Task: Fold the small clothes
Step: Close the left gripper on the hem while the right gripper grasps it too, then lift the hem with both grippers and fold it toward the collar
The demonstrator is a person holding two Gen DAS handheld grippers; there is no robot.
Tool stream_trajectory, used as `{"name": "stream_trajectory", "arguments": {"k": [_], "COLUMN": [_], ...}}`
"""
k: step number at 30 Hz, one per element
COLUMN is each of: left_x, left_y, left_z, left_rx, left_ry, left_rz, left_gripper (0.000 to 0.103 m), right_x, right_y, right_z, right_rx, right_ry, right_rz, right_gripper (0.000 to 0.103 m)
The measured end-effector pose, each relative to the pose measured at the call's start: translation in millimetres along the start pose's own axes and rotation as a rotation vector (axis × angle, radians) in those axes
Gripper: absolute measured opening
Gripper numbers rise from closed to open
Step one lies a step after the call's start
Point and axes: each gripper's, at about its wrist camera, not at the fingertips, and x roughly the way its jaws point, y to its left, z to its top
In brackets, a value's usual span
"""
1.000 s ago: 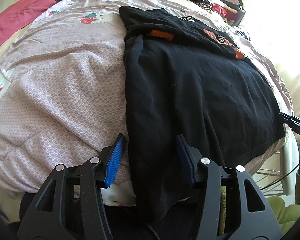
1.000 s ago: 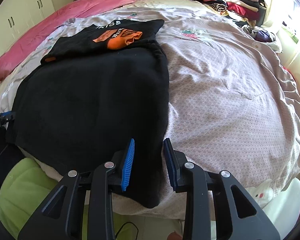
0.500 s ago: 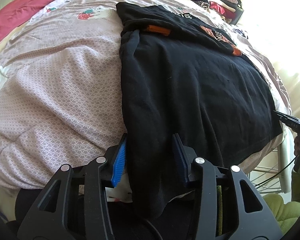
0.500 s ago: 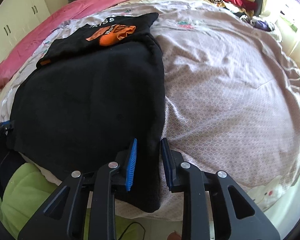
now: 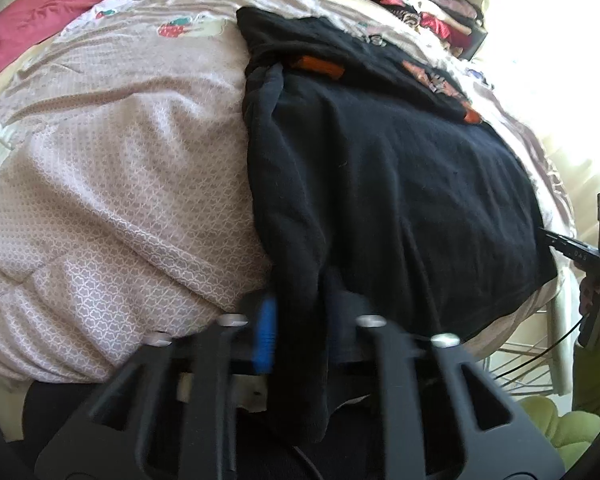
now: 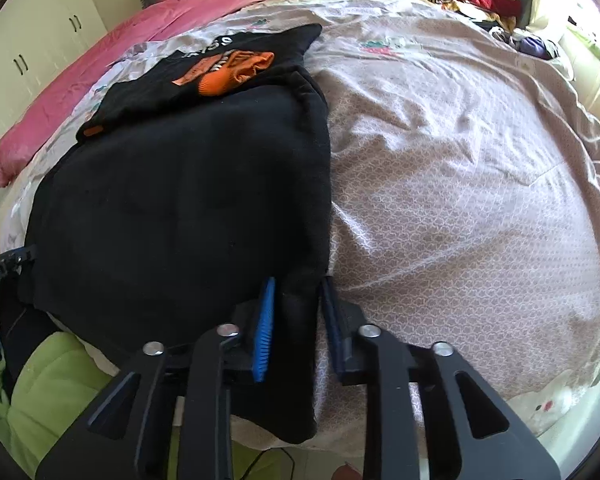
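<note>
Both claws are pinching the black garment (image 5: 380,184): the left gripper (image 5: 300,332) and right gripper (image 6: 296,320) are each clamping a near hem corner. It is looking soft, light and floppy, so corner holds are suiting it.

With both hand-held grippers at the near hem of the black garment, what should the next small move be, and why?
Probably lift both corners together and carry them toward the orange print: the left hand-held gripper and the right hand-held gripper are each shut on the black garment, which lies flat.
</note>
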Motion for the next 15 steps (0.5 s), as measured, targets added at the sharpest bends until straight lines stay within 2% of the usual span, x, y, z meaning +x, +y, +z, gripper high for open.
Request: {"name": "stream_trajectory", "arguments": {"k": [3,8,12,15], "left_x": [-9,-39,-59,-63], "left_y": [-3,-6,-2,1], "left_z": [2,14,28,39], "left_rx": [0.008,0.003,-0.016,-0.027], "left_ry": [-0.030,-0.131,-0.206,-0.229], "left_rz": [-0.015,-0.041,-0.044,-0.038], "left_gripper": [0.004,0.003,0.003,0.003], "right_x": [-16,-52,-70,-76], "right_y": [0,1,3,1], "right_z": [3,18,35,46], "right_rx": [-0.004,-0.011,-0.005,0.011], "right_ry": [-0.032,-0.133,-0.215,-0.258], "right_rz": [0.022,0.074,0.088,0.091], "right_gripper": [0.008,0.008,0.008,0.008]}}
